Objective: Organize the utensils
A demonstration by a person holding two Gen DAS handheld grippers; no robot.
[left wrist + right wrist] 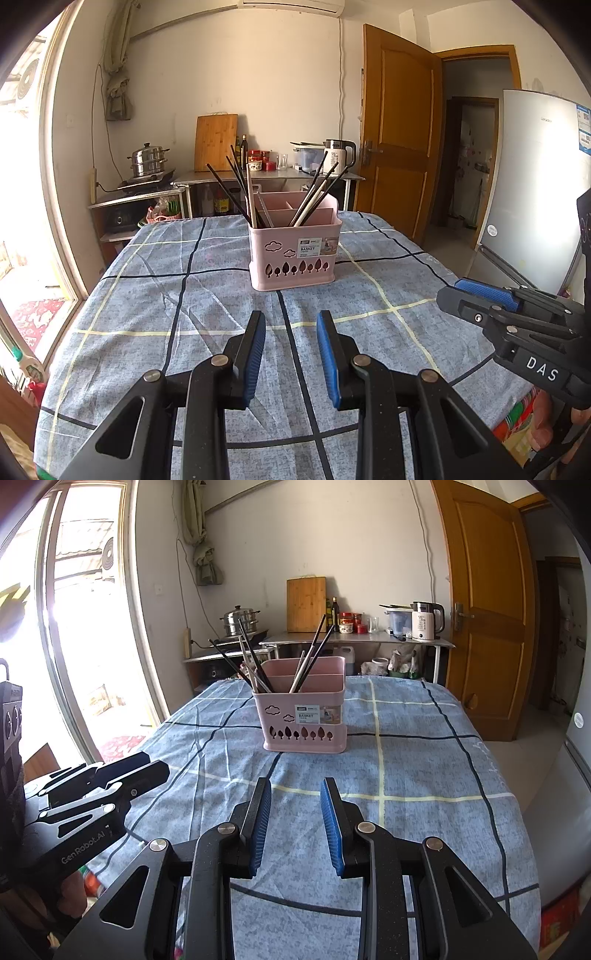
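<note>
Nearest, the left gripper point(291, 319) and the right gripper point(296, 786) hang side by side over the near part of the table point(147, 332), each with its blue-padded jaws spread apart and nothing between them. Past them, well apart from both and about mid-table on the blue checked cloth, stands the pink basket point(293, 254), upright, with dark chopsticks point(236, 184) leaning out of its left compartment and more chopsticks, dark and pale, slanting from its right one. Far behind, against the wall, a side counter carries a cutting board point(216, 142) and a kettle point(340, 155), with a steel steamer pot point(147, 160) to their left.
</note>
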